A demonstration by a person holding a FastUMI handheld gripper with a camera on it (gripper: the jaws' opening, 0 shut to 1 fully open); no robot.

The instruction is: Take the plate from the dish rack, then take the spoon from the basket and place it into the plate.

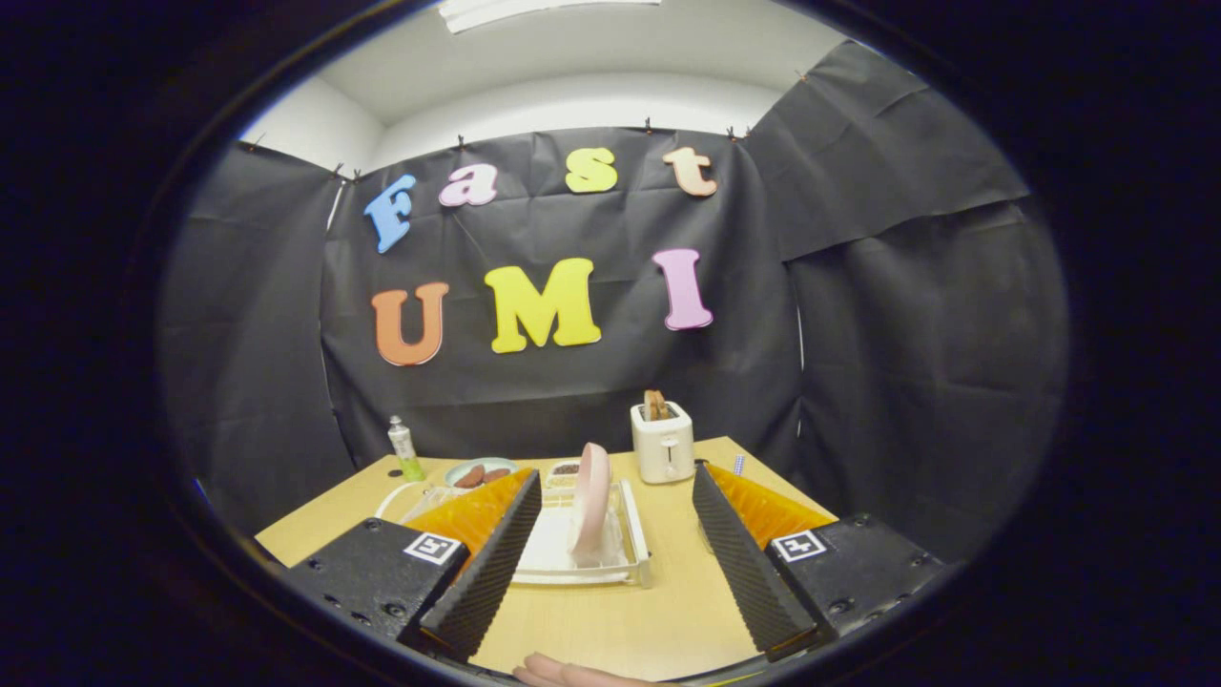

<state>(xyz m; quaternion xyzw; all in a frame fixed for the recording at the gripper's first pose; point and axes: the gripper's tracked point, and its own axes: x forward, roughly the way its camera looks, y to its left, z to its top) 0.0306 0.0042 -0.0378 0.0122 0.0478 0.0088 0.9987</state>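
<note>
At the bottom centre of the frame your gripper (610,563) sits with its two ribbed black fingers spread wide apart, nothing between them but bare table (658,611). Each finger (491,563) is backed by orange plastic and mounted on a black block carrying a small square black-and-white marker; the markers are codes, not readable writing. Below the fingers, at the very bottom edge, a few fingertips of your hand (572,676) poke into view, the rest cut off.

Just ahead of the fingers, slightly left of centre, the pink plate (591,501) stands on edge in the white dish rack (634,553), which lies flat on the pale wooden table. The left finger covers the rack's left side. Behind that finger, at lower left, you can see part of a white wire basket (405,496); its contents are too hidden to make out, so you cannot tell where the spoon lies. Beyond it sits a pale bowl (477,472) with dark brownish pieces, and further left a small green-bottomed bottle (403,448) whose label is too small to read.

Right of the plate, beyond the fingers, a white toaster (663,444) holds toast in its slot.
</note>
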